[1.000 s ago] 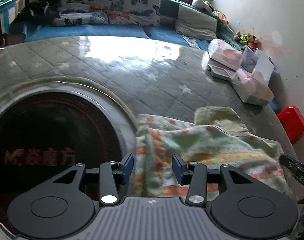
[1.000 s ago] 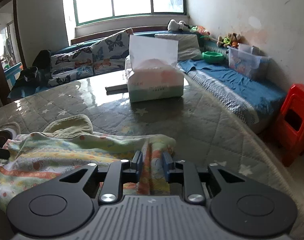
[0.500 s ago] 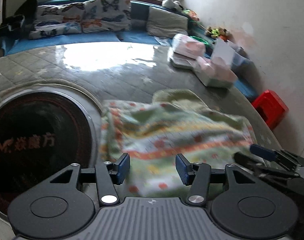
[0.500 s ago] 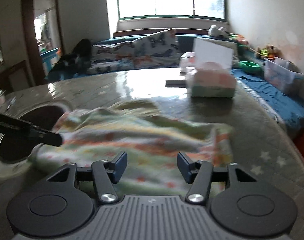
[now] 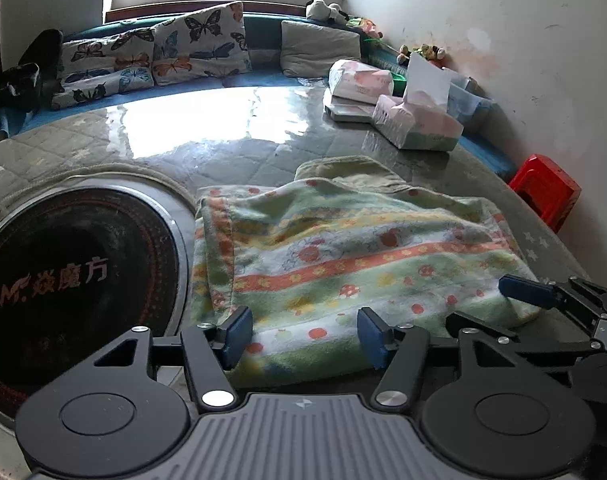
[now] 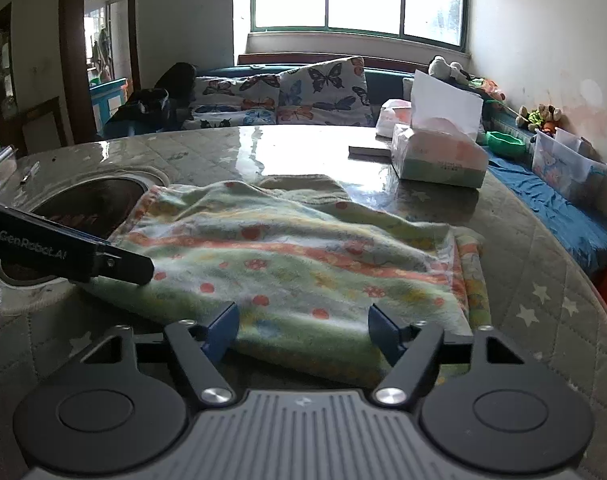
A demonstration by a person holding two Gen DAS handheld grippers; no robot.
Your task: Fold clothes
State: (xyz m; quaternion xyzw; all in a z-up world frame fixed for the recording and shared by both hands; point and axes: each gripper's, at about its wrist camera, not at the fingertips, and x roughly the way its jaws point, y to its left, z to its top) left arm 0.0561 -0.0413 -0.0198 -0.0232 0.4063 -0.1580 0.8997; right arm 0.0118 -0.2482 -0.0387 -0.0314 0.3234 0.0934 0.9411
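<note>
Daylight from the window is glaring off a round quilted table (image 5: 223,148), where a flowered cloth (image 5: 343,256) is lying already doubled over, with a dark round hotplate (image 5: 71,280) just beside it at nine o'clock and a tissue box (image 5: 419,128) well beyond at one o'clock. Both tongs are letting go: the left gripper (image 5: 303,336) is opening with only the near hem showing between its jaws, nothing pinched, and the right gripper (image 6: 303,332) is opening likewise over the same hem (its pads are not pressing the fabric). The cloth is stretching away toward twelve o'clock from both, its long axis running from nine to three. Neither hand is clearly nearer; the next fold probably needs both.
</note>
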